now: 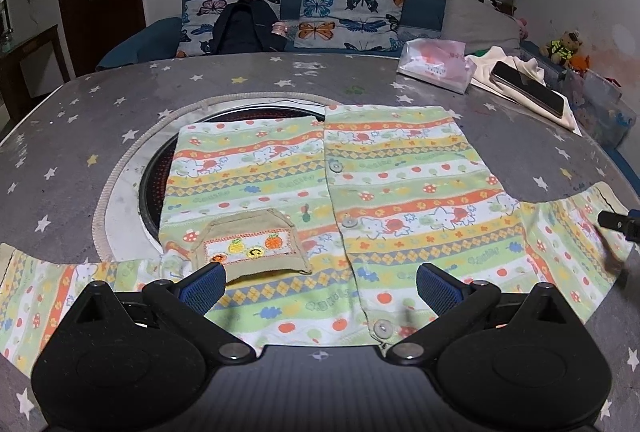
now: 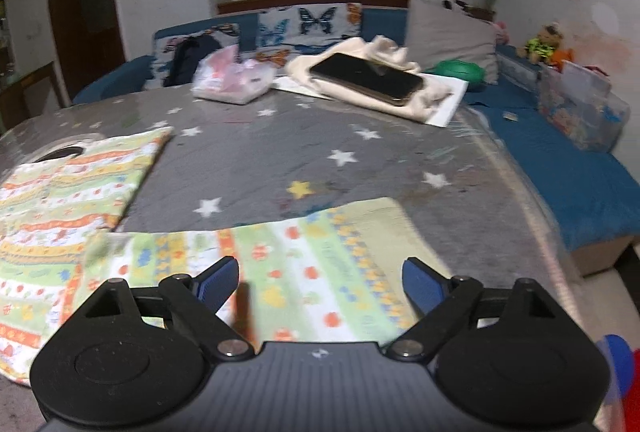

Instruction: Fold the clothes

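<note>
A child's striped, printed shirt (image 1: 360, 199) lies flat and face up on the grey star-patterned table (image 1: 120, 103), sleeves spread to both sides. It has a tan chest pocket (image 1: 252, 246) and a button placket. My left gripper (image 1: 320, 282) is open, hovering over the shirt's near edge. My right gripper (image 2: 320, 282) is open above the shirt's right sleeve (image 2: 304, 264). The shirt body (image 2: 72, 187) shows at the left of the right wrist view. A tip of the right gripper shows at the right edge of the left wrist view (image 1: 616, 222).
A round metal inset (image 1: 132, 167) lies under the shirt's left part. At the table's far right are a pink tissue pack (image 1: 434, 65), a cream cloth (image 1: 520, 79) and a phone (image 1: 528, 87) on it. A blue sofa (image 1: 160, 35) with cushions stands behind.
</note>
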The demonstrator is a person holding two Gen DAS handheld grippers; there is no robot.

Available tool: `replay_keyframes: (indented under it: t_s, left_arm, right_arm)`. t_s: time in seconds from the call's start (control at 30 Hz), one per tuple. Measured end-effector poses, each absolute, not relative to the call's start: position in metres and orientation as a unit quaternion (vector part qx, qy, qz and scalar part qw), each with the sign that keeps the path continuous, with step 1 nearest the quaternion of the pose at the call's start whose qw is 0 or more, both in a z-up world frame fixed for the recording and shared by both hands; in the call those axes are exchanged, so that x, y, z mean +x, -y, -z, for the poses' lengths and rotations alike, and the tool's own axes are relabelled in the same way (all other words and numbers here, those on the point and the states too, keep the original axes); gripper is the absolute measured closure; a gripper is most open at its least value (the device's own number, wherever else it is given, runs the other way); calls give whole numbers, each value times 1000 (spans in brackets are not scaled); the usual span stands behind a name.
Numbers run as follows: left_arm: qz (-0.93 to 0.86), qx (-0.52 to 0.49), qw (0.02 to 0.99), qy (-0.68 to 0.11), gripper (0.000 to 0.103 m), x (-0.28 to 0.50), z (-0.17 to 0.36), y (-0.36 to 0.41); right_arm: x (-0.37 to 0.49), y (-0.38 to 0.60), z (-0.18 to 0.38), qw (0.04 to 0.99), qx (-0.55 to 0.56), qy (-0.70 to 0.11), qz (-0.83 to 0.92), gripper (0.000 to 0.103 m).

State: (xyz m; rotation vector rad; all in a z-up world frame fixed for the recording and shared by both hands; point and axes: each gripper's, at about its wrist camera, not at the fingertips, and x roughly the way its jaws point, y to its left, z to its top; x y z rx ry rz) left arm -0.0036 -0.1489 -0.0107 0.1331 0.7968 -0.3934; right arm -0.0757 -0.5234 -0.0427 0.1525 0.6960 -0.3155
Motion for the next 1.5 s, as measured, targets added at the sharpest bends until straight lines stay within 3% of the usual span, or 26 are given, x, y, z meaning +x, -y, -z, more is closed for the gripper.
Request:
replay_keyframes:
  t_s: [0.6,0.77,0.83,1.5]
  left_arm:
    - [214,105,881,-409,0,-8,24,179]
    - [212,106,880,-412,0,-9,25,176]
    - [210,103,881,-412,0,-9,25,174]
    - [182,68,889,-415,0,-6,27,134]
  right_arm:
    - [-79,557,44,906,97,-365,191,43]
    - [-82,559,40,906,117,-365,181,82]
    - [-83,560,39,906,125,-363,176,87]
    - [-80,480,-36,936,205,-287,15,93]
